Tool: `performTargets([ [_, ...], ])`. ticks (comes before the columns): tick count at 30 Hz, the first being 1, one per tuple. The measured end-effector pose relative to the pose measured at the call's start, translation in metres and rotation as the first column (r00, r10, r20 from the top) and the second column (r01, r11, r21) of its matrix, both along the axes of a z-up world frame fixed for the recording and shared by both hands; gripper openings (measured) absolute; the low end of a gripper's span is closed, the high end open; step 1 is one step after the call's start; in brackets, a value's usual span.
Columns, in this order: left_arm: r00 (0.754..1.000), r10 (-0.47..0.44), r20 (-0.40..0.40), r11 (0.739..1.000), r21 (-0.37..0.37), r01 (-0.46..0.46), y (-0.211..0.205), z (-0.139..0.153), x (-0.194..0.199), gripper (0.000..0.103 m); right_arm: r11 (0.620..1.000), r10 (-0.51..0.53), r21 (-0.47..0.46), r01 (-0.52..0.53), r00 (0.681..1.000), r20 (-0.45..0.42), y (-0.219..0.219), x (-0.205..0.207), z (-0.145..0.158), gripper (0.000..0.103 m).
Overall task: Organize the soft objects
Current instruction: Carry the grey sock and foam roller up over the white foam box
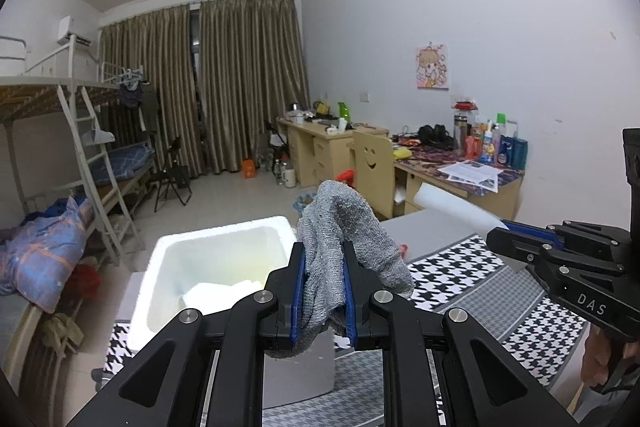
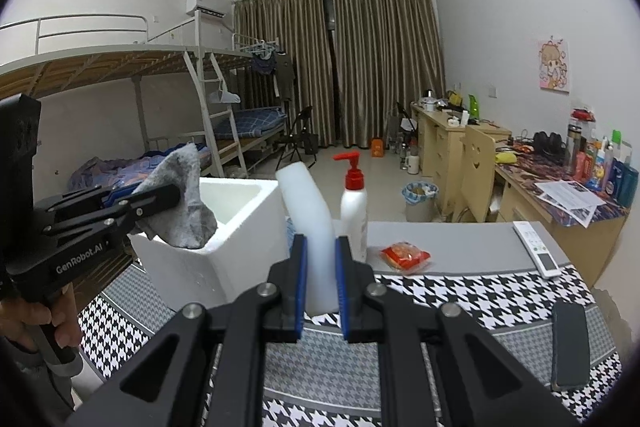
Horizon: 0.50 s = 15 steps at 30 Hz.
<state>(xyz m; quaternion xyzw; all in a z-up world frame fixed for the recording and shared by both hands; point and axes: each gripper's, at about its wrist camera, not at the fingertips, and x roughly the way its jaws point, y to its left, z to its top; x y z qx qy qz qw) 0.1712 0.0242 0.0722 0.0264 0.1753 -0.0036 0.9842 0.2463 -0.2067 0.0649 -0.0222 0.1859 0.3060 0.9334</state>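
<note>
My left gripper (image 1: 324,251) is shut on a grey knitted cloth (image 1: 344,227) that sticks up and droops to the right, held just right of the white foam box (image 1: 176,247). From the right wrist view that same left gripper (image 2: 176,193) hangs at the box's (image 2: 224,259) near left corner with the grey cloth (image 2: 186,203) over the rim. My right gripper (image 2: 321,245) is shut on a white foam strip (image 2: 310,211) that curves upward above the table. In the left wrist view the right gripper (image 1: 496,233) carries the white strip (image 1: 452,207) at far right.
A houndstooth cloth (image 2: 460,295) covers the table. On it stand a white pump bottle with red top (image 2: 354,203), a red snack packet (image 2: 405,255), a white remote (image 2: 536,247) and a dark phone (image 2: 570,343). White folded material (image 1: 224,289) lies inside the box. Bunk beds, desks and a chair fill the room.
</note>
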Motion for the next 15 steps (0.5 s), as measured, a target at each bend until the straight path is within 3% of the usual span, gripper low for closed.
performTargets([
  [15, 0.998, 0.07, 0.001, 0.998, 0.004, -0.07, 0.025, 0.004, 0.014, 0.017, 0.998, 0.053, -0.019, -0.054, 0.998, -0.019, 0.029, 0.013, 0.0, 0.017],
])
